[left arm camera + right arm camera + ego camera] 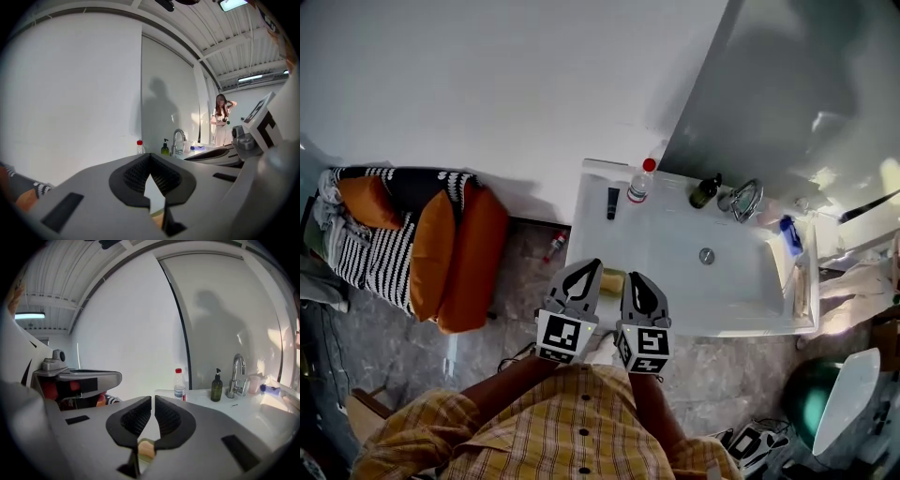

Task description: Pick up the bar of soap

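The pale yellow bar of soap (612, 282) is seen lying at the near left corner of the white sink counter (592, 230), within easy reach. It is flanked by the left gripper (592, 267) and the right gripper (634, 277). Both are held with jaws pressed together and empty, apparently poised for an approach, with no grasp yet made.

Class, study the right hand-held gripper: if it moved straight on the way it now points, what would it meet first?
Probably the clear red-capped bottle. The right hand-held gripper aims slightly left of it, and depth is unclear, so it might instead pass it and reach the white wall.
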A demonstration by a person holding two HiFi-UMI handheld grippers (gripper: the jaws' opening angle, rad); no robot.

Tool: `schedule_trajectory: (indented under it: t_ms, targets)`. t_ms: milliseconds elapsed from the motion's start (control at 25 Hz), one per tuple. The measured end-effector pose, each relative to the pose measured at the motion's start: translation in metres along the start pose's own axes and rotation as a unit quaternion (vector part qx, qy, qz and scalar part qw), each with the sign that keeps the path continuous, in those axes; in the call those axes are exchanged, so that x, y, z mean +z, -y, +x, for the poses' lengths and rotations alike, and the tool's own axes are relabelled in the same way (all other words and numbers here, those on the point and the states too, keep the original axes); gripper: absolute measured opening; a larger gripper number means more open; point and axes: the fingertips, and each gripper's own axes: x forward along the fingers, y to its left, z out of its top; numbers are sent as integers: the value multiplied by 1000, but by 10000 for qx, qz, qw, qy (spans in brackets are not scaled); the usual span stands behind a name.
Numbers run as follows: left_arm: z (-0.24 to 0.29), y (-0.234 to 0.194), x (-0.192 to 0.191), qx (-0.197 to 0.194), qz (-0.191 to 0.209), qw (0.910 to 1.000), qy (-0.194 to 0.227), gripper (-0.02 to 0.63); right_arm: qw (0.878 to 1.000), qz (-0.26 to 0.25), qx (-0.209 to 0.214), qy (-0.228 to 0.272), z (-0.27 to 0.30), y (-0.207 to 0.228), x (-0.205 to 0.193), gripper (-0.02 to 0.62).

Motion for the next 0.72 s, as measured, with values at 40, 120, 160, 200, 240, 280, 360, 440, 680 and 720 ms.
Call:
schedule_trajectory:
  t_ms: [40,120,160,200,240,280,360,440,680,720]
  targets:
    - [6,-6,-1,-21,28,10000,-4,9,10000,-24,-51,18,5,1,1,18]
    - [16,-16,-6,-60,10,10000,-36,9,9998,-116,-127,26,15,2,0,18]
    - [20,-20,-10,-74,-19,9999,-67,9,9997,-196,-133,-27,19,2,-3,18]
    - [24,-24,-13,-91,-36,9999,-103,9,9994,-299,-101,-122,23,2,-6,18]
    - [28,-27,-16,-112,-37,9998,-135,9,9988,-417,-24,-262,29,1,-10,18]
    - [31,-30,-18,-134,-28,9998,-160,9,9975,-536,91,-454,36,-1,-16,18]
    - [35,-34,-20,-164,-7,9997,-183,9,9915,-797,364,-965,47,-2,-36,18]
    - [38,-38,-21,-173,-6,9997,-200,9,9783,-1194,689,-1546,56,-4,-61,18]
    - [41,-46,-28,-212,-3,9995,-213,9,9043,-2770,1837,-2678,70,-26,-116,20]
    - [42,-45,-29,-228,-20,9995,-209,9,8886,-3044,1977,-2803,73,-26,-121,21]
